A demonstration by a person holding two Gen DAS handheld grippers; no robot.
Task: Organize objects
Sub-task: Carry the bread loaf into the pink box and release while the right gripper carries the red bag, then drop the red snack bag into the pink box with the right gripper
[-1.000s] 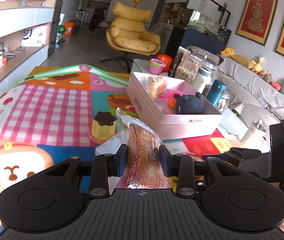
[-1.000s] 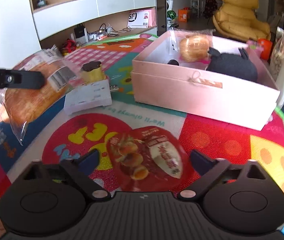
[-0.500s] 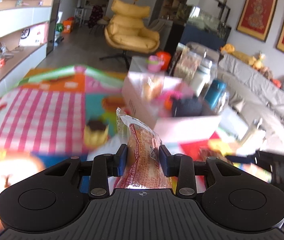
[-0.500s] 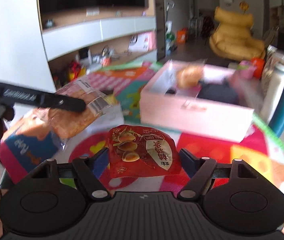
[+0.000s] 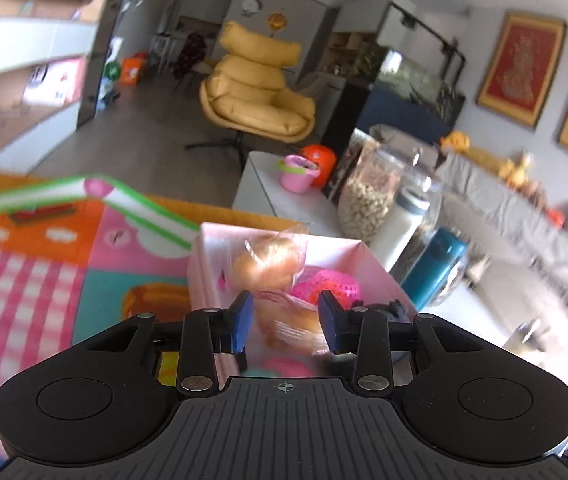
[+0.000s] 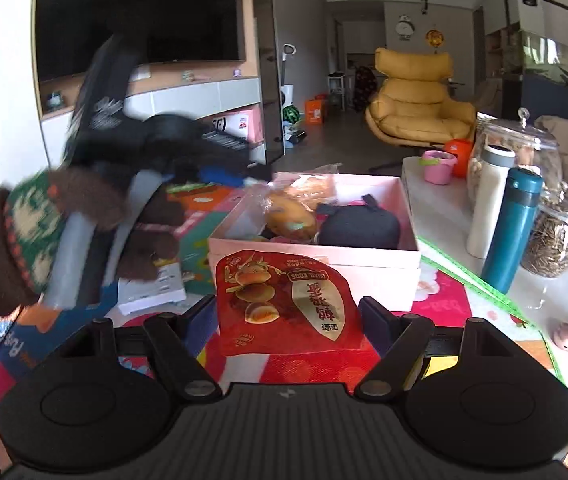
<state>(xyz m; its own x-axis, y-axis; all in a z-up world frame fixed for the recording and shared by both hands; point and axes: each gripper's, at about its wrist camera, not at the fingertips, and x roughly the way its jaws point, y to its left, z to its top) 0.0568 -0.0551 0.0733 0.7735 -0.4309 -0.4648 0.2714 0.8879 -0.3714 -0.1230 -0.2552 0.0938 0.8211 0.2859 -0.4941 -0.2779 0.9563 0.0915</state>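
We hold the task's thing, a flat red foil pouch of quail eggs [image 6: 288, 300], in the right gripper [image 6: 284, 312]. Its jaws have just been closing with the pouch between them, and they now pinch it by its two side edges, clear of the bright patchwork play mat [image 6: 440, 288] and just near of the open pale pink cardboard box [image 6: 364, 276]. We judge the pouch light and limp, with slick foil that could slide between the pads and small lumps inside that could bruise under a hard squeeze. The sealed side margins look like the safest place to grip, and a gentle drop into the box should do no harm. The left gripper [image 5: 284, 316] hangs over the near left corner of that box with a blurred clear-wrapped bread packet [image 5: 284, 326] in the gap between its pads. The smear keeps us from telling whether the pads press on it or have let it go. The bread looks soft and easily crushed, its wrapper crinkly. In the box a black plush toy [image 6: 358, 228] and a wrapped golden bun [image 6: 290, 220] take up much of the floor, and the near wall hides how much space is free. From the right wrist, a brown and green knitted sleeve [image 6: 11, 240] and the blurred left tool cover the left part of the mat.
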